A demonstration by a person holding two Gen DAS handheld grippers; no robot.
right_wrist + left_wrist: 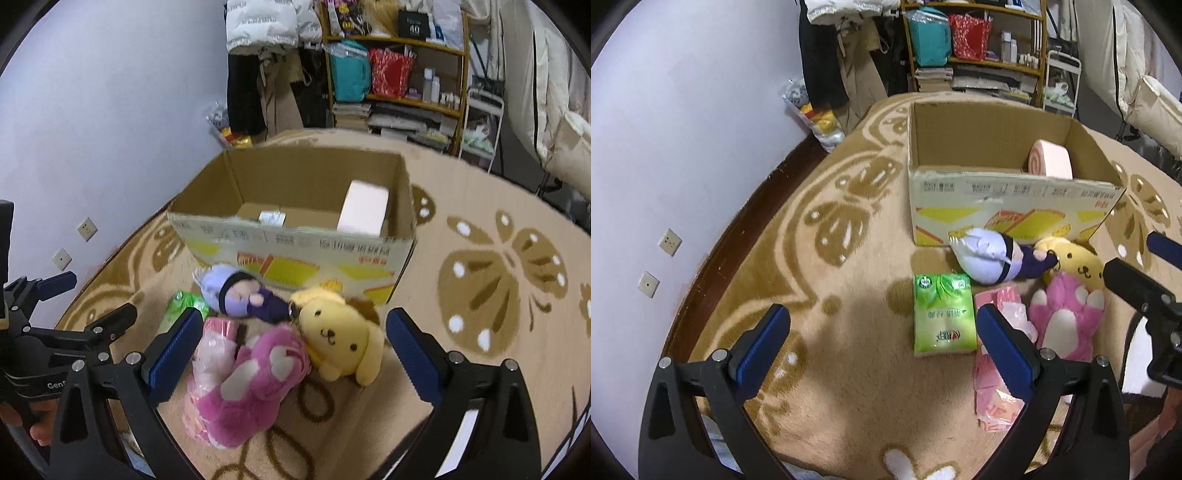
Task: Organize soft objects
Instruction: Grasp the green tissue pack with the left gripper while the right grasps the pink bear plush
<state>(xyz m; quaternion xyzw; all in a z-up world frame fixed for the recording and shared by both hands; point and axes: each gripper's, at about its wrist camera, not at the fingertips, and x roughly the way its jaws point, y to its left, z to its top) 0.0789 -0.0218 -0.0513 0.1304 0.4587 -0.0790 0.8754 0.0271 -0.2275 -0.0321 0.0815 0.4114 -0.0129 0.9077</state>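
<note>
Both tools are found with jaws spread wide and nothing held: the left tool (879, 334) is poised above the patterned blanket (820, 236), and the right tool (295, 341) is poised above a cluster of soft goods. An open cardboard box (295, 254) is noted just behind that cluster, with a pink swiss-roll cushion (1051, 160) already standing in its right end. Outside the box, lying on the blanket, are recorded a green tissue pack (943, 315), a lavender-hooded doll (240, 293), a yellow dog plush (341, 332), a pink paw glove (258, 380) and a pink plastic-wrapped pack (214, 347), the last three touching one another. All items are judged light and compressible. The plush pieces are expected to yield under the pads, so a grip across the thickest part of the body is advised, not at an ear or limb. The wrapped packs are judged slippery, and a hold across the narrow width is recommended. The dog plush is seen between the right tool's fingers and is judged the likeliest next pick.
</note>
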